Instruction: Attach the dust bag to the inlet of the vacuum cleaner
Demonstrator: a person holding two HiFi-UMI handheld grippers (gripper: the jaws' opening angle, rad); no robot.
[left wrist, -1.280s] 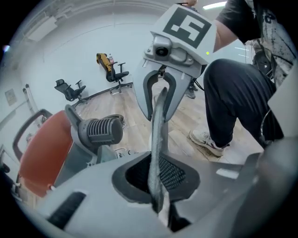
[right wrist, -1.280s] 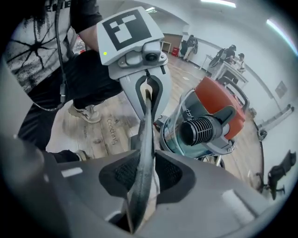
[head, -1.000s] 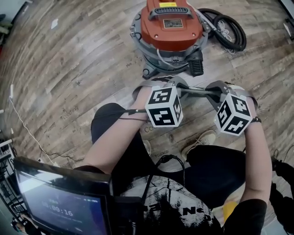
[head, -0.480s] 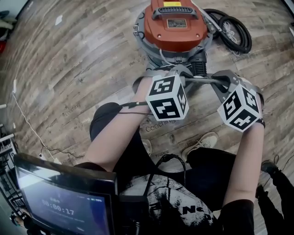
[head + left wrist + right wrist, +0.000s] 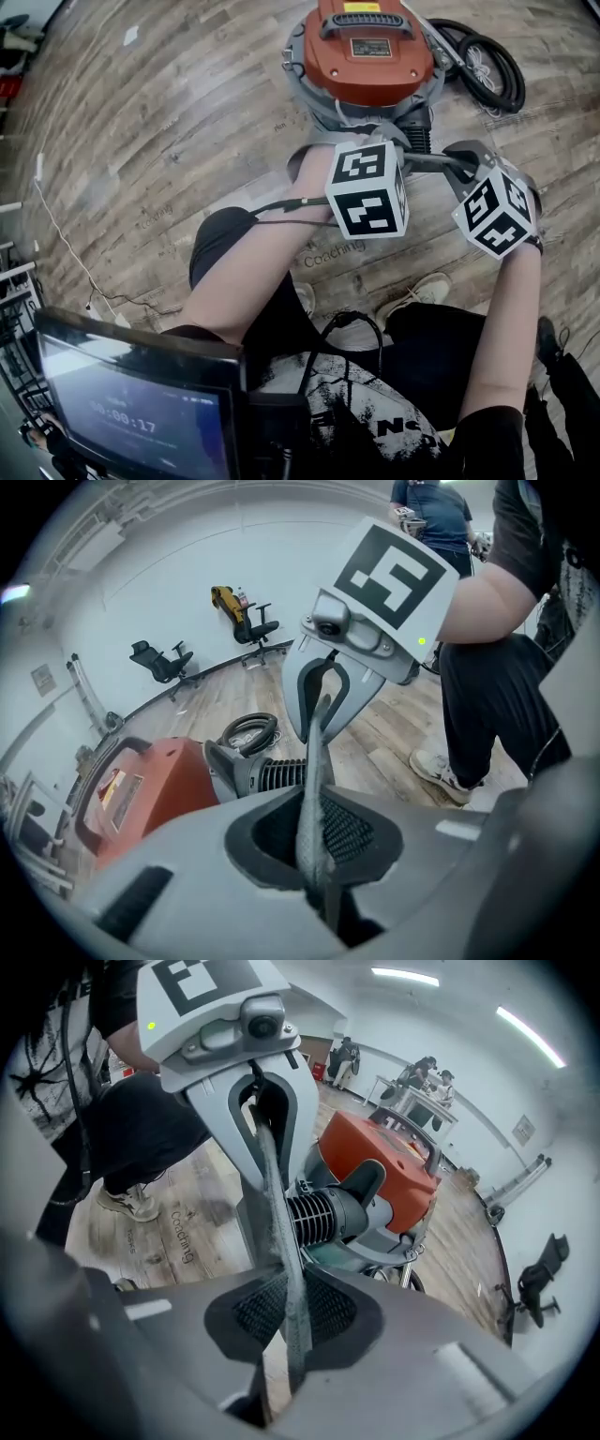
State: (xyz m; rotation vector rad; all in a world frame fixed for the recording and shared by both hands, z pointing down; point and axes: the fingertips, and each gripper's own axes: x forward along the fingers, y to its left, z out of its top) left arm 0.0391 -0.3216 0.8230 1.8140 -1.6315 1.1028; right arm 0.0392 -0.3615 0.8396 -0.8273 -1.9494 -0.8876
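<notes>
Grey dust bag (image 5: 312,799): edge-on, near the vacuum (image 5: 370,56).
My left fingers (image 5: 352,834): pinching it.
My right fingers (image 5: 328,1312): pinching its other end.

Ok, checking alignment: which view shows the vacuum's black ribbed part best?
Right gripper view: the ribbed part is close, side-on. Left gripper view has it partly behind the grey strip; head view shows it small.

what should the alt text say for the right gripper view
The right gripper has its jaws shut on the thin grey edge of the dust bag, which runs up to the left gripper facing it. Behind them an orange vacuum cleaner stands on a wood floor.
</notes>
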